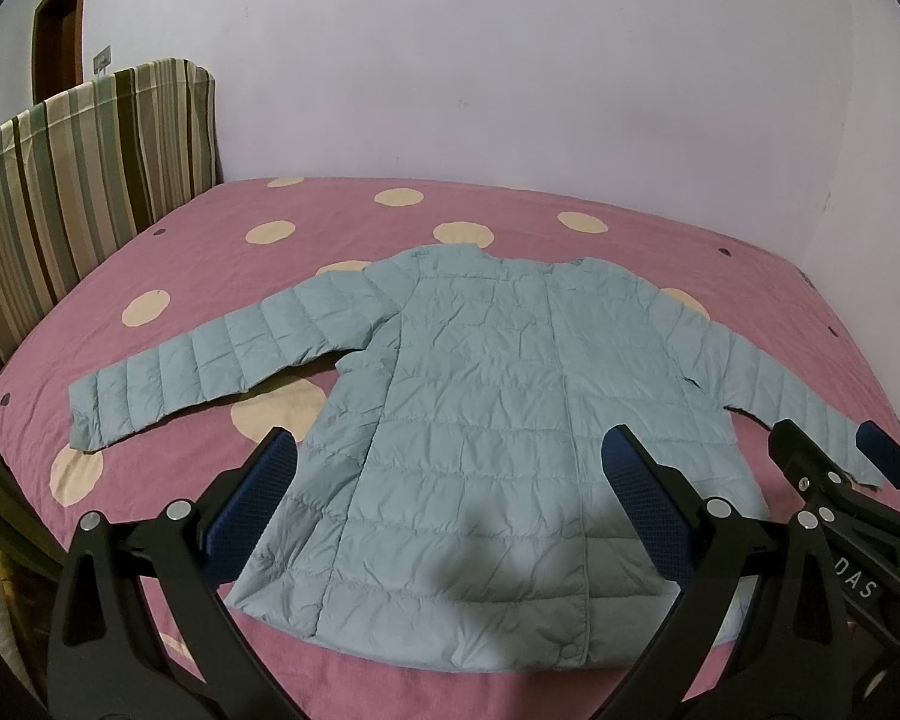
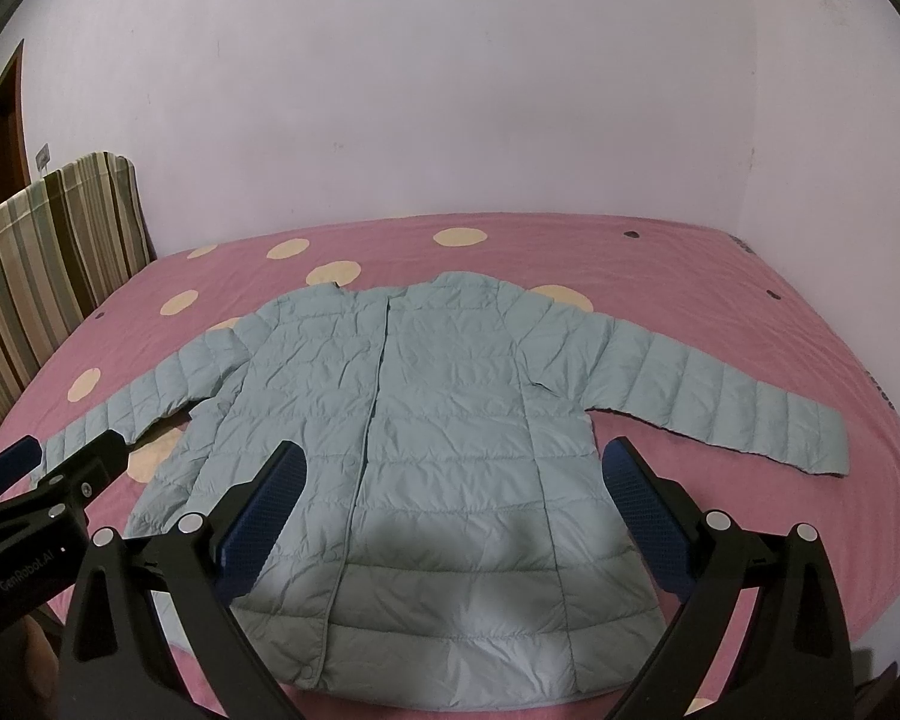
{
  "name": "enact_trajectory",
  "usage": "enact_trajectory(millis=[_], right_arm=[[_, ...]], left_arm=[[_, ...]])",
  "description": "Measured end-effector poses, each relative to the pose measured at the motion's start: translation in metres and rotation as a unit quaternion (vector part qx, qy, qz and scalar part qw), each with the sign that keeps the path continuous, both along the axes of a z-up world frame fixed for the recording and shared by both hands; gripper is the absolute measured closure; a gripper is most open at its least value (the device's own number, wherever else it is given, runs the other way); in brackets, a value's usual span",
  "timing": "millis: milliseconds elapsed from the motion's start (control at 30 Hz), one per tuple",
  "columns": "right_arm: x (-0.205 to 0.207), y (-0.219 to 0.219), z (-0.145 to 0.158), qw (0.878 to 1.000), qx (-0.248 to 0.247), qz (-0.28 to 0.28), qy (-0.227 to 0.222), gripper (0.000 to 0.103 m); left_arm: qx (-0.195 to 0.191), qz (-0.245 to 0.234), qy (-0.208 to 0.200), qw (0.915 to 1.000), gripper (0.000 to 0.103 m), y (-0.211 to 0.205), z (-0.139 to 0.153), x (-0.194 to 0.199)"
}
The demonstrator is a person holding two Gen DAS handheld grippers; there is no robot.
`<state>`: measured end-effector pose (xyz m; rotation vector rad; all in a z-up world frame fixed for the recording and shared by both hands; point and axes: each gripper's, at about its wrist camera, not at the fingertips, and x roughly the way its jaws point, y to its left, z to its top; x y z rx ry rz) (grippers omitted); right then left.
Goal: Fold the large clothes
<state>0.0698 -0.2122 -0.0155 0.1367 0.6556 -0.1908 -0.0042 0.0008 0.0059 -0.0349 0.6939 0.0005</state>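
1. A pink bedspread (image 1: 210,252) with cream dots is covering the bed, and a lilac wall (image 1: 510,60) is rising behind it.
2. A striped cushion (image 1: 90,156) is standing upright along the bed's left edge, with a brown door frame (image 1: 54,18) showing beyond it.
3. Nothing is lying on top of the jacket (image 1: 480,408); only the shadows of the tongs are falling across its lower part.
4. The jacket, pale blue-green and quilted, is lying flat in the middle of the bed, front up, hem nearest the cameras and collar toward the wall.
5. Its front is lying closed along a placket, with a snap (image 1: 569,651) showing at the hem.
6. Both sleeves are stretching out sideways, the left sleeve (image 1: 198,372) over a cream dot and the right sleeve (image 2: 720,402) over plain pink.
7. The left gripper (image 1: 450,480) is hovering above the hem, jaws spread wide and gripping nothing.
8. The right gripper (image 2: 450,498) is likewise hanging over the hem, jaws spread apart and empty.
9. Each gripper is showing at the edge of the other's view, side by side.
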Motion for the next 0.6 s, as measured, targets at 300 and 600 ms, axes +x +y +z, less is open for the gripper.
enact_trajectory(millis=[300,600], right_arm=[[0.0003,-0.0003,0.0004,1.0,0.0,0.0,0.001,0.005],[-0.0001,0.0002,-0.0015,1.0,0.001,0.001,0.001,0.005]], left_arm=[[0.0,0.0,0.001,1.0,0.002,-0.0002,0.0,0.0002],[0.0,0.0,0.001,1.0,0.002,-0.0005,-0.0013,-0.0008]])
